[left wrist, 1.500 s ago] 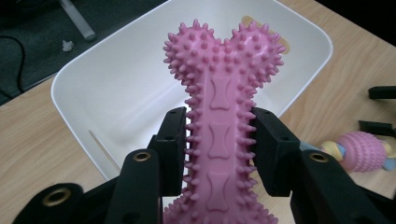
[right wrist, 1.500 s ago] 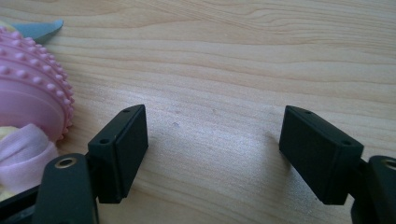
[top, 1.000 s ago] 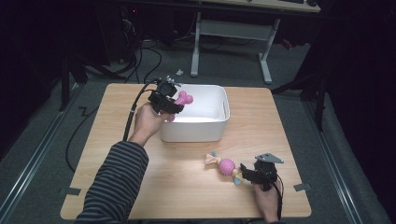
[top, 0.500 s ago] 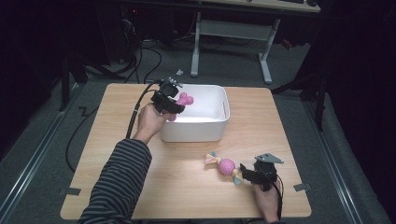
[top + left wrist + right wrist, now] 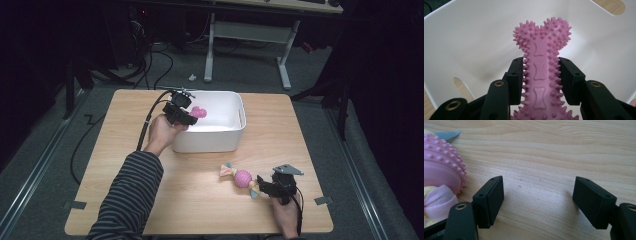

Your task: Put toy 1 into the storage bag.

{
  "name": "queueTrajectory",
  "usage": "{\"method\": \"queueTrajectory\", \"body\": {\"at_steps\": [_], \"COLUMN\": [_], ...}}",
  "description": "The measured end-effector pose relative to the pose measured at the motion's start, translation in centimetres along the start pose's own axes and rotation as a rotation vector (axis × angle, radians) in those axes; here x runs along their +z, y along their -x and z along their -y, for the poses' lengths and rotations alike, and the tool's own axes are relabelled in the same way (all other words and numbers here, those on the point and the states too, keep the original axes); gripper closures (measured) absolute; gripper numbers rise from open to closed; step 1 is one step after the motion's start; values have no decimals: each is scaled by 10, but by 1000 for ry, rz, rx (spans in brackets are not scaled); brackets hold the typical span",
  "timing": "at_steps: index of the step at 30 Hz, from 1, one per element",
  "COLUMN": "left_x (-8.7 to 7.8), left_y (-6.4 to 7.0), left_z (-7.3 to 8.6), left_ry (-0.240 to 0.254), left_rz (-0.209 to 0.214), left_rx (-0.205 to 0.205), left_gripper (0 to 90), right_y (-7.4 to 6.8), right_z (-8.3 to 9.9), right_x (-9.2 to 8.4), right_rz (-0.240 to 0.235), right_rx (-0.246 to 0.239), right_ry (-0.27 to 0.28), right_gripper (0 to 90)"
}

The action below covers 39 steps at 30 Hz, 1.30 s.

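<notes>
Where gripper (image 5: 541, 82) clamps: spiky pink bone (image 5: 541, 55)

The bone (image 5: 541, 72) is pink all over, studded with small spikes and stamped down its middle with a row of little bone shapes. The bin (image 5: 220, 135) is plain white. The table (image 5: 150, 200) is pale wood with a fine grain. The ball toy (image 5: 242, 178) has a pink, dotted middle and pastel yellow, pink and blue ends. Both grippers are black, left (image 5: 541, 82) and right (image 5: 537, 200). The sleeve (image 5: 127, 200) is striped dark and grey.
</notes>
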<state>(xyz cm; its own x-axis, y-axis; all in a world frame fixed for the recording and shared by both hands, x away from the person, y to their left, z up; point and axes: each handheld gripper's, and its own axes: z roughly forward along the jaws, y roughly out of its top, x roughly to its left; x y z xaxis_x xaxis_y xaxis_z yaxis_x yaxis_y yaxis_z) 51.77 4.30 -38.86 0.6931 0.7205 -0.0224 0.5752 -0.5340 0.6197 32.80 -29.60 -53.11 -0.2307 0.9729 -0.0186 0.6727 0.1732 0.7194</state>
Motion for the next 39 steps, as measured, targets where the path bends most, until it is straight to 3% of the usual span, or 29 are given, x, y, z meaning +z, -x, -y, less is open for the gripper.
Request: {"method": "queueTrajectory", "body": {"at_steps": [8, 12, 16, 26, 35, 39], "left_x": [2, -2, -11, -49, -74, -81], "left_y": [4, 3, 5, 9, 6, 4], "left_z": [2, 1, 2, 7, 24, 35], "left_ry": [-35, -16, -5, 113, 219, 238], "left_rz": [-8, 12, 1, -14, -11, -16], "left_rx": [22, 8, 16, 3, -44, -60], "left_gripper": [564, 529, 501, 414, 400, 401], "right_y": [0, 0, 0, 0, 0, 0], "right_z": [0, 0, 0, 0, 0, 0], "right_x": [0, 0, 0, 0, 0, 0], "right_rz": [-1, -1, -1, -2, -1, -1], "right_rx": [-3, -3, -3, -6, -5, -5], "right_ry": [0, -1, -1, 0, 0, 0], "right_gripper": [253, 253, 253, 253, 252, 252]}}
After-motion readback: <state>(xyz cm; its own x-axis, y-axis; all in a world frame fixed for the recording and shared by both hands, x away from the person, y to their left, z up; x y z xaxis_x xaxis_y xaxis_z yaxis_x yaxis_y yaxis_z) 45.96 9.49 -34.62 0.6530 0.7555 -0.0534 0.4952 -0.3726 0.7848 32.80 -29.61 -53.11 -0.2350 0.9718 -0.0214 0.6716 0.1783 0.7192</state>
